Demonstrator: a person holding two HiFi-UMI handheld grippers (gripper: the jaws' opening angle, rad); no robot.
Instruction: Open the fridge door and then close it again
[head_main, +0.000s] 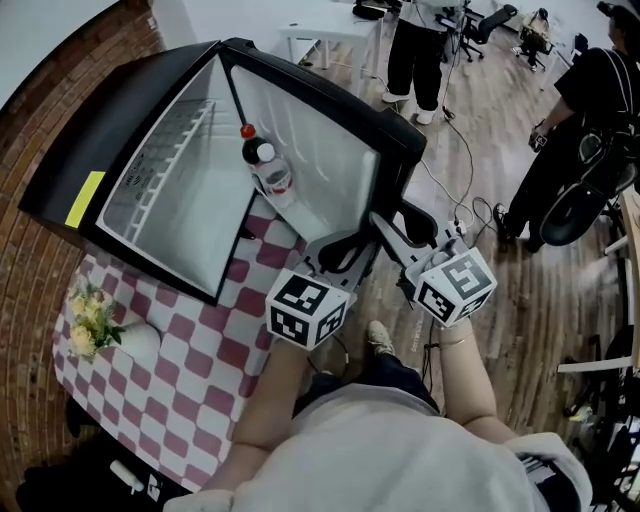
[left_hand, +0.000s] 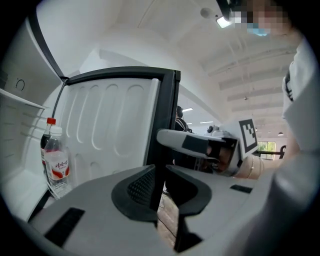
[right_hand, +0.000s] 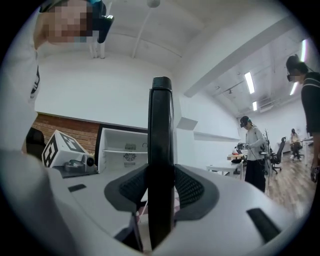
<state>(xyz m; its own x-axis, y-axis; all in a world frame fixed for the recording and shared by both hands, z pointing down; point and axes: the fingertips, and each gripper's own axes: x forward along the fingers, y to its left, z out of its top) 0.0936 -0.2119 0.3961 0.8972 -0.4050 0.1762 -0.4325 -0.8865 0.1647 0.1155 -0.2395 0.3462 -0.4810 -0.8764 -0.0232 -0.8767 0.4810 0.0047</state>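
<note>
The small black fridge (head_main: 75, 150) stands on the table with its door (head_main: 330, 165) swung wide open. A clear water bottle (head_main: 268, 170) and a red-capped bottle (head_main: 247, 131) sit in the door shelf, and the clear bottle (left_hand: 57, 165) also shows in the left gripper view. My left gripper (head_main: 348, 252) holds the door's black free edge (left_hand: 162, 125), with its pads (left_hand: 142, 187) on either side of it. My right gripper (head_main: 388, 228) clamps the same edge (right_hand: 161, 130) a little further along, pads (right_hand: 187, 187) pressed against it. In the left gripper view, the right gripper (left_hand: 200, 145) sits just beyond the edge.
A pink and white checkered cloth (head_main: 190, 370) covers the table, with a vase of flowers (head_main: 92, 322) at its left. A brick wall (head_main: 30, 260) is behind. On the wooden floor, cables (head_main: 465, 205) trail off. People stand at the back (head_main: 420, 50) and at the right (head_main: 575, 140).
</note>
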